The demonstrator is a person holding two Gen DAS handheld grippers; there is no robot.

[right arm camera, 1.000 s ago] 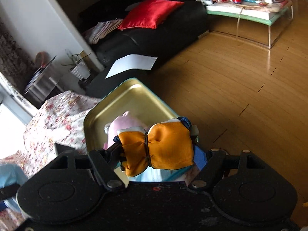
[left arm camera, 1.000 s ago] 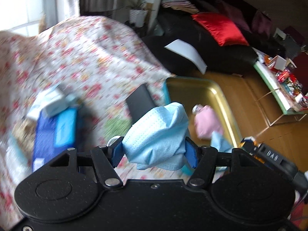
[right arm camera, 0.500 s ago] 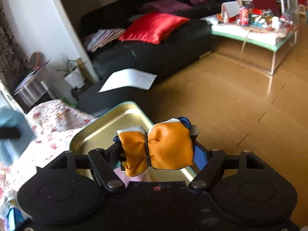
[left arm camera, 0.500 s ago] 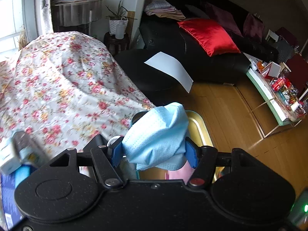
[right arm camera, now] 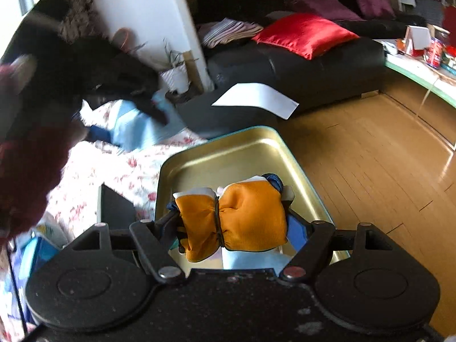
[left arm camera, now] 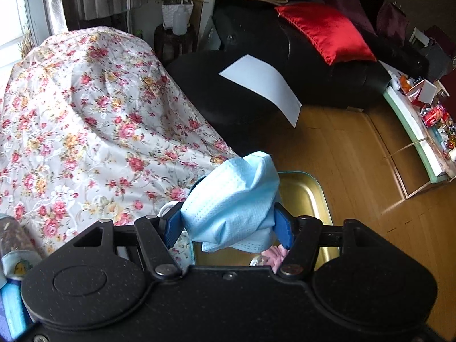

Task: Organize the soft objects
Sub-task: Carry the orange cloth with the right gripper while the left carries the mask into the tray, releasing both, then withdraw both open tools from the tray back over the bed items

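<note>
My left gripper is shut on a crumpled light blue face mask, held over the near edge of a gold tin tray. A pink soft item peeks out in the tray under the jaws. My right gripper is shut on an orange fabric bundle tied round its middle, held above the same gold tray. A light blue soft piece lies in the tray below it. The left gripper with its blue mask shows blurred at the upper left of the right wrist view.
The tray sits at the edge of a floral tablecloth. A black flat object lies left of the tray. A black sofa with a red cushion and white paper stands behind; wooden floor lies to the right. A maroon sleeve fills the left.
My left gripper has swung with the mask from over the boxes on the tablecloth toward the tray's edge. My right gripper has rolled, and the tray now lies squarer under the orange bundle.
</note>
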